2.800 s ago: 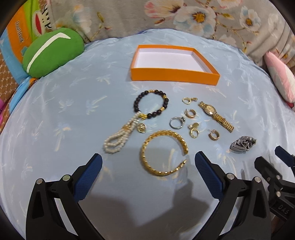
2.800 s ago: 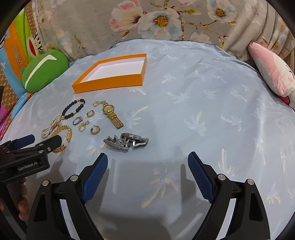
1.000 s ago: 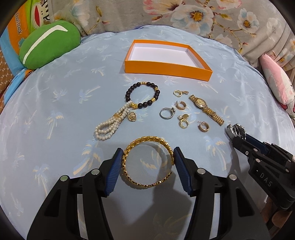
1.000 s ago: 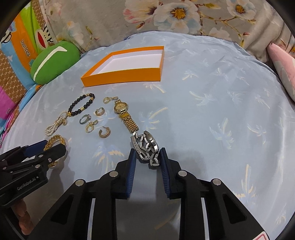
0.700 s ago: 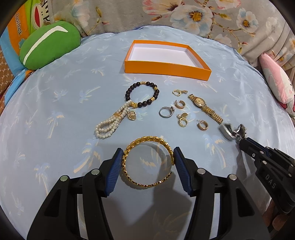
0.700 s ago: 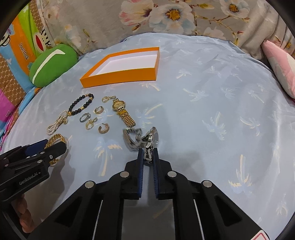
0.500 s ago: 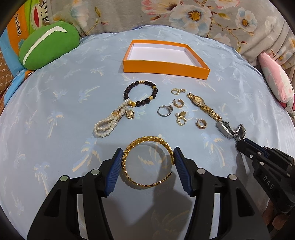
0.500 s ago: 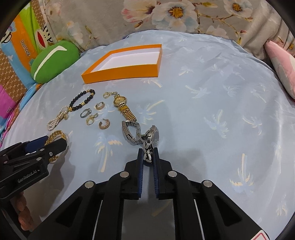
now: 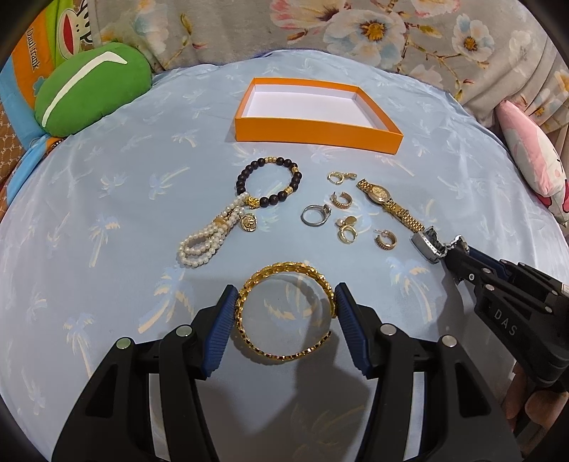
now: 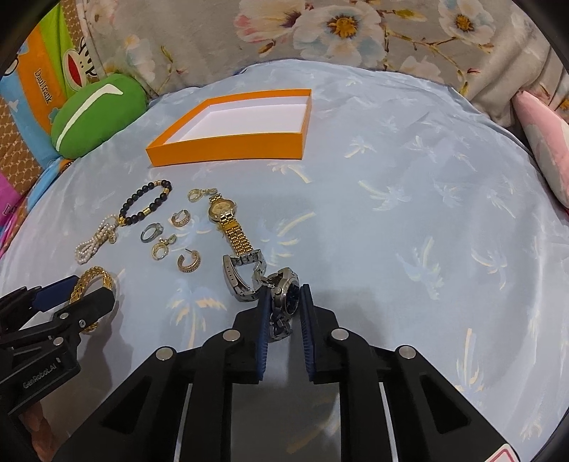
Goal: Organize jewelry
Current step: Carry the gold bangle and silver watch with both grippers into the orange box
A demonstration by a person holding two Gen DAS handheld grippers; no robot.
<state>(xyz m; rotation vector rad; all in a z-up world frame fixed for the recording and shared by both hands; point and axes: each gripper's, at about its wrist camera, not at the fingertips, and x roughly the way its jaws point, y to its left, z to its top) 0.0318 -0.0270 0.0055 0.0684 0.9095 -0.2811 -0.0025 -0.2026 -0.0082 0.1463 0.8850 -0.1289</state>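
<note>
My left gripper (image 9: 285,296) is shut on a gold chain bangle (image 9: 284,316), its pads pressing both sides, low over the blue cloth. My right gripper (image 10: 283,295) is shut on a silver watch (image 10: 281,295) whose band (image 10: 242,273) hangs forward; it also shows in the left wrist view (image 9: 428,243). An empty orange box (image 9: 316,129) stands at the back. Between lie a black bead bracelet (image 9: 270,183), a pearl strand (image 9: 209,234), a gold watch (image 9: 387,204), a silver ring (image 9: 314,215) and several gold earrings (image 9: 384,240).
A green cushion (image 9: 89,89) lies at the back left and a pink plush (image 9: 530,160) at the right edge. Floral fabric (image 9: 355,32) rises behind the round blue cloth (image 9: 106,177).
Both grippers closed: the left on the gold bangle, the right on the silver watch. The right gripper has lifted the watch off the cloth and its band now hangs unfolded.
</note>
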